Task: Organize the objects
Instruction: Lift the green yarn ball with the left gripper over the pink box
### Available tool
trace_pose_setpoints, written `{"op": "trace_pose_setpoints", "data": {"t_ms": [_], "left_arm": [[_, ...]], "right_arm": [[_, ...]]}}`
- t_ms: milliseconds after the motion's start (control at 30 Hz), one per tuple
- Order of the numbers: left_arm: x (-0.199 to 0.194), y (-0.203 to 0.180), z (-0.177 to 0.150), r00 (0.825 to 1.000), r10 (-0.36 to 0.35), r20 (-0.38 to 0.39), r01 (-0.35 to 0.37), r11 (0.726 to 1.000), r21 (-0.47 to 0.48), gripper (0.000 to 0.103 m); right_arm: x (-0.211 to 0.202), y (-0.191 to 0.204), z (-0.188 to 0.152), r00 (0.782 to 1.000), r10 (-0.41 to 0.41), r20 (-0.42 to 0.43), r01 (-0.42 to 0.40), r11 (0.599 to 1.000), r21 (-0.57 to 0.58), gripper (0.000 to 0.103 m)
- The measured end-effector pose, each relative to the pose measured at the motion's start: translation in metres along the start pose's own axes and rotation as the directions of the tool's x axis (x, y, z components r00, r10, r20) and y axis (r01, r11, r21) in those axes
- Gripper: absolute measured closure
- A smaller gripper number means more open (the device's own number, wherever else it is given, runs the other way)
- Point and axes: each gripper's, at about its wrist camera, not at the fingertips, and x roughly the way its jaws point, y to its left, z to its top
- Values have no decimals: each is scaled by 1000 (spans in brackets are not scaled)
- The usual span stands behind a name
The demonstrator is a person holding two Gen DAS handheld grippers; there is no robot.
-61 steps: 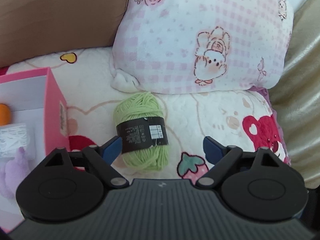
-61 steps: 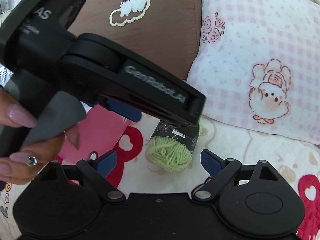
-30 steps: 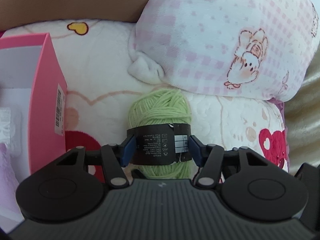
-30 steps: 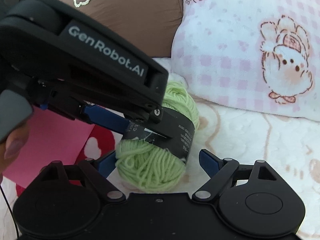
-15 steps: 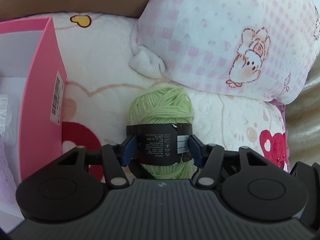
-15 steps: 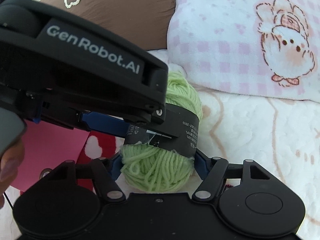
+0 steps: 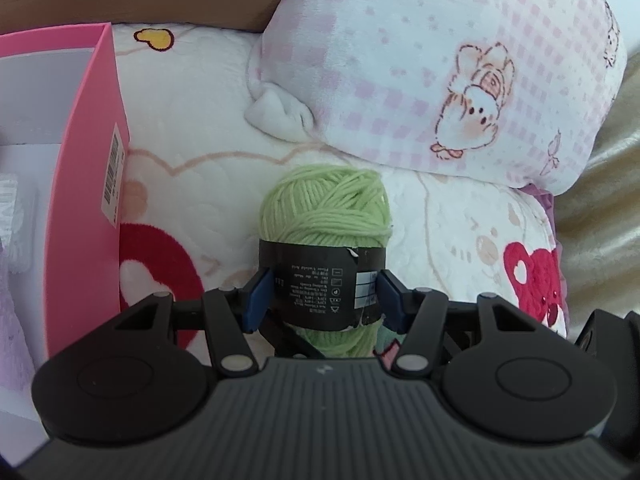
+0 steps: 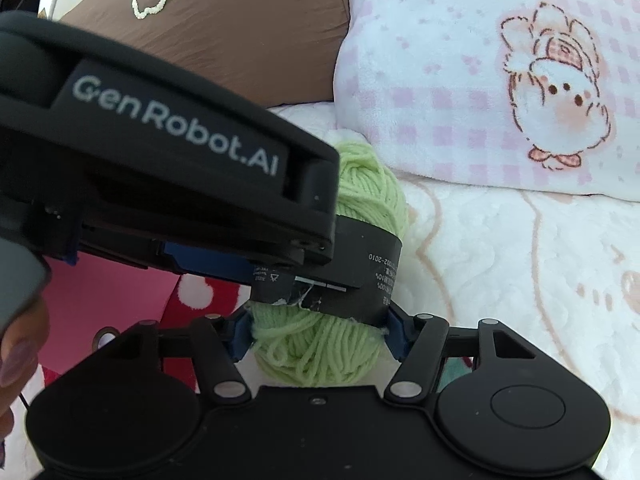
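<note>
On the blanket (image 7: pixel 192 176): green yarn ball (image 7: pixel 326 216)
Left gripper (image 7: pixel 322 294): clamped on the yarn's black band
Right gripper (image 8: pixel 318 330): clamped on the yarn's near end

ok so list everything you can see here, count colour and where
yarn ball: 1, light green with a black paper band, on the blanket in front of the pink pillow
box: 1, pink outside and white inside, open, left of the yarn
pillow: 1, pink and white check with cartoon animals, behind the yarn
cushion: 1, brown with a white cloud patch, at the back
blanket: 1, white with red prints, under everything
left hand-held gripper: 1, black with blue pads, shut on the yarn's band
right hand-held gripper: 1, black with blue pads, shut on the yarn's near end
</note>
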Motion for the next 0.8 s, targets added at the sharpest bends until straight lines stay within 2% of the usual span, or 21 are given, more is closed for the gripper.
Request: {"op": "trace_pose_setpoints", "data": {"t_ms": [400,800], "left_arm": [[-25,7,-26,998,-65,-17,65,998,-8,49],[-66,-3,-64,997,-70,-41,71,997,38,49]], "right_arm": [[-24,15,-10,1000,-17,-17,17,1000,-13,36],[-70,32,-30,1000,4,-22,-3,1000,16,36]]}}
